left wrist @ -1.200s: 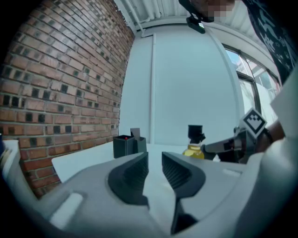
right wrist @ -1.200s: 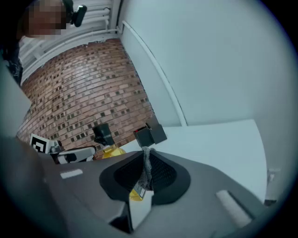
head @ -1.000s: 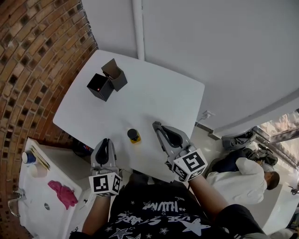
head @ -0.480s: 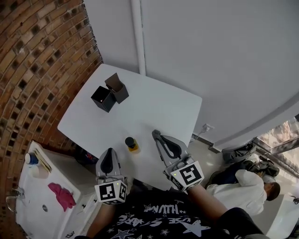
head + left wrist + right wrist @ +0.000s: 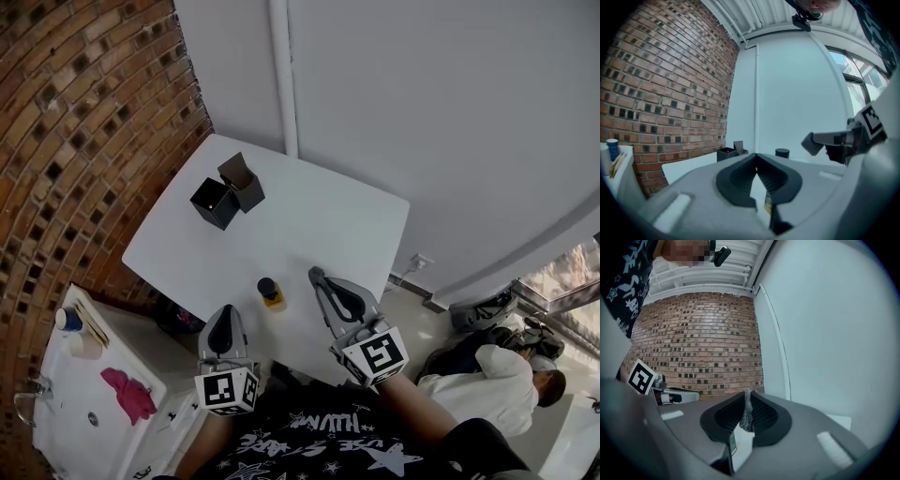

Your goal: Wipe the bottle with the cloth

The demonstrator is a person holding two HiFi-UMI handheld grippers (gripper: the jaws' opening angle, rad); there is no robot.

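Left gripper (image 5: 223, 314) closed on nothing; bottle (image 5: 271, 292) on table (image 5: 328, 216); right gripper (image 5: 316, 275) clamped on cloth (image 5: 746, 413)
Left jaws pressed together with nothing between them, tips at the near edge of the white table; bottle, dark cap over yellow body, stands upright just ahead and to the right of those tips, between the two grippers and touching neither; right jaws pinch a narrow strip of grey cloth, tips near the bottle's right side, apart from it
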